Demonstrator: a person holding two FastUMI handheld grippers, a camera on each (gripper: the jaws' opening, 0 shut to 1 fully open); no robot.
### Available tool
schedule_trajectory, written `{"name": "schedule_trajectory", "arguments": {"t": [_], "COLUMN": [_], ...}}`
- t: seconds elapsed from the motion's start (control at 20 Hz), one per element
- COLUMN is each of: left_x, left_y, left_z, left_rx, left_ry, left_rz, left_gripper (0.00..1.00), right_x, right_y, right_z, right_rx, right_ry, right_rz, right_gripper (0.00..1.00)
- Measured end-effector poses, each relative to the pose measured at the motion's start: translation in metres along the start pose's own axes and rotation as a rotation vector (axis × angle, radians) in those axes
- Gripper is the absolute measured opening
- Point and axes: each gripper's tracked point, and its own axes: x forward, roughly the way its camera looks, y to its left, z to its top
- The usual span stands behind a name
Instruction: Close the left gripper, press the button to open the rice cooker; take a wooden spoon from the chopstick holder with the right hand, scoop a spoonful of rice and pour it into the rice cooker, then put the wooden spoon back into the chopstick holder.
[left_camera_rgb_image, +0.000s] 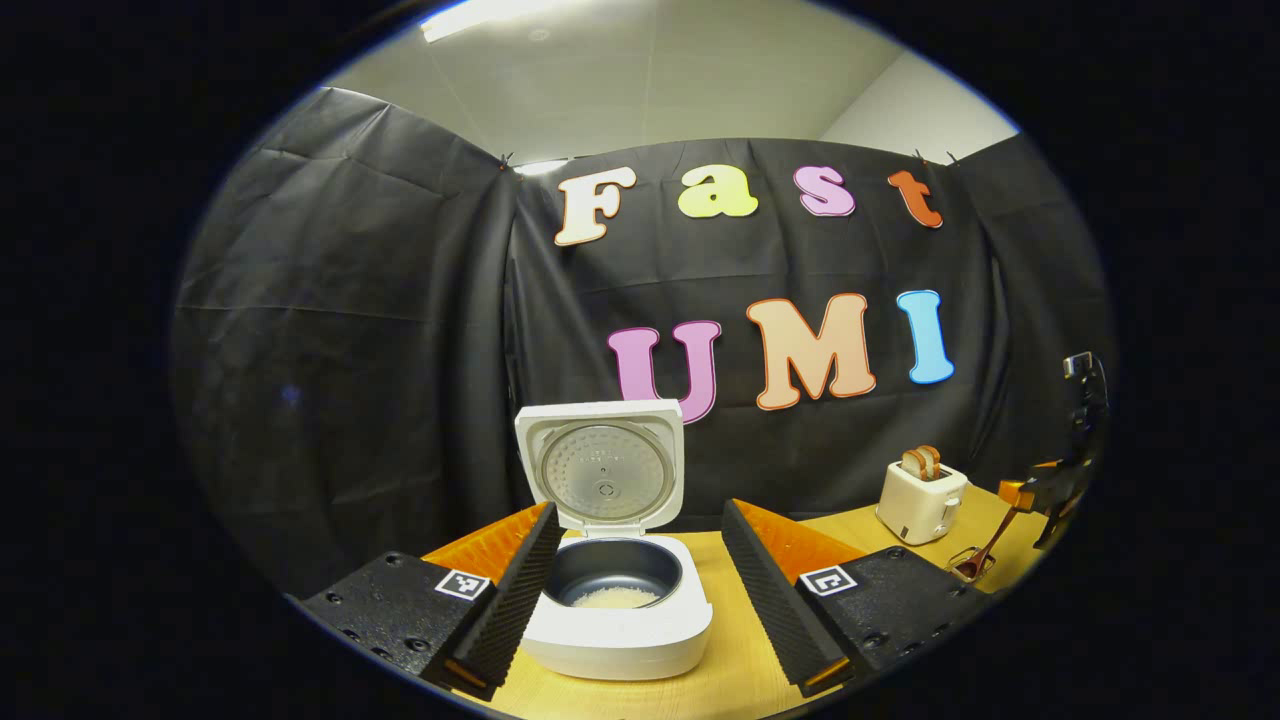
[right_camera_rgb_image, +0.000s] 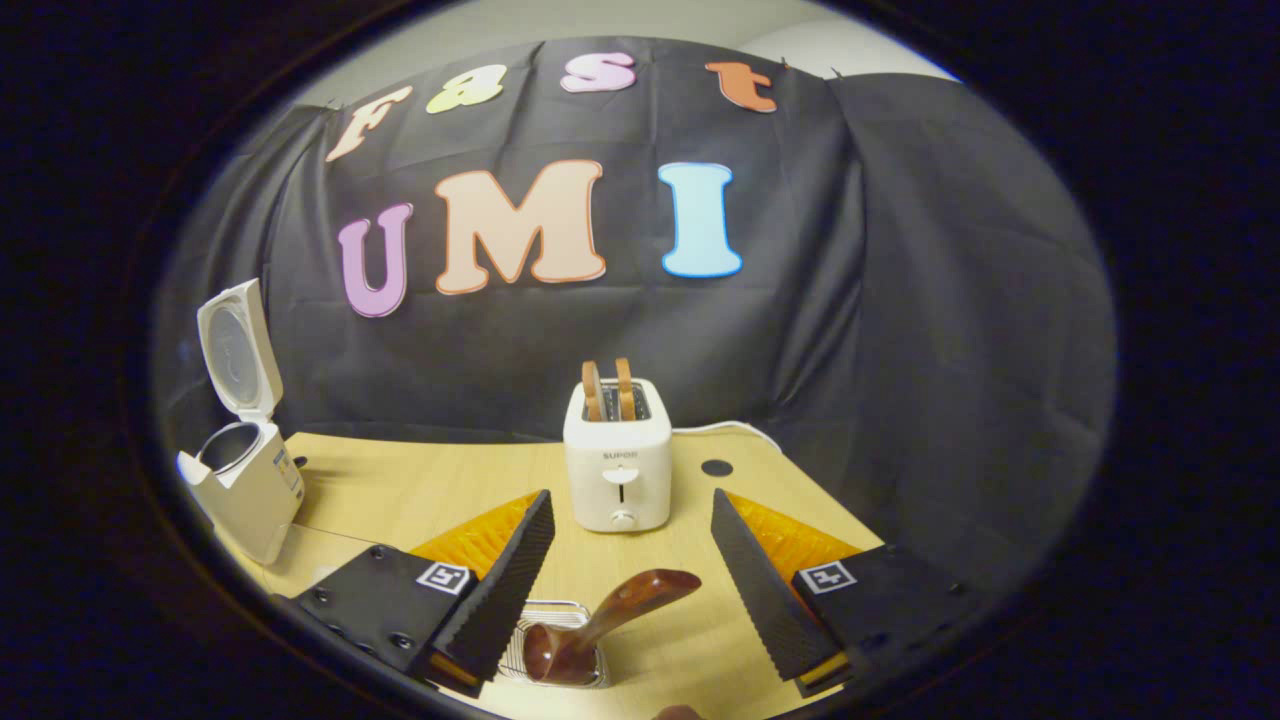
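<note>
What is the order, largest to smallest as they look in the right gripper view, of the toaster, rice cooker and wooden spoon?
1. rice cooker, lid up
2. toaster
3. wooden spoon, though nearness enlarges it

A pale wooden tabletop carries a white rice cooker with its lid raised and a little rice in the dark inner pot, a white toaster holding two slices of bread, and a wire chopstick holder with a wooden spoon lying tilted in it; a dark round spot marks the surface beside the toaster
</note>
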Motion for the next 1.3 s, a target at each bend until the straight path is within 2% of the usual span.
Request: {"name": "schedule_trajectory", "arguments": {"t": [0.6,0.65,0.7,1.0,1.1,1.25,1.3], "left_x": [-0.003,-0.003,-0.004,-0.004,-0.005,-0.006,-0.007], "left_y": [-0.001,-0.001,-0.002,-0.008,-0.008,-0.005,-0.005], "left_z": [-0.005,-0.005,-0.006,-0.002,-0.002,-0.001,-0.002], "left_rx": [0.034,0.042,0.047,0.056,0.049,0.037,0.033], "left_ry": [0.037,0.039,0.040,0.035,0.034,0.030,0.028], "left_rz": [0.002,0.001,-0.003,-0.024,-0.024,-0.022,-0.021], "left_gripper": [0.96,0.96,0.96,0.96,0.96,0.96,0.99], "right_x": [0.023,0.023,0.021,0.022,0.020,0.011,0.008], "right_y": [0.012,0.014,0.016,0.025,0.027,0.036,0.037], "right_z": [-0.082,-0.086,-0.088,-0.090,-0.087,-0.086,-0.079], "right_rx": [0.182,0.190,0.198,0.225,0.235,0.211,0.195], "right_ry": [0.212,0.224,0.230,0.248,0.257,0.244,0.229], "right_rz": [0.071,0.079,0.088,0.106,0.125,0.136,0.137], "right_gripper": [1.00,0.96,1.00,0.31,0.29,0.21,0.19]}}
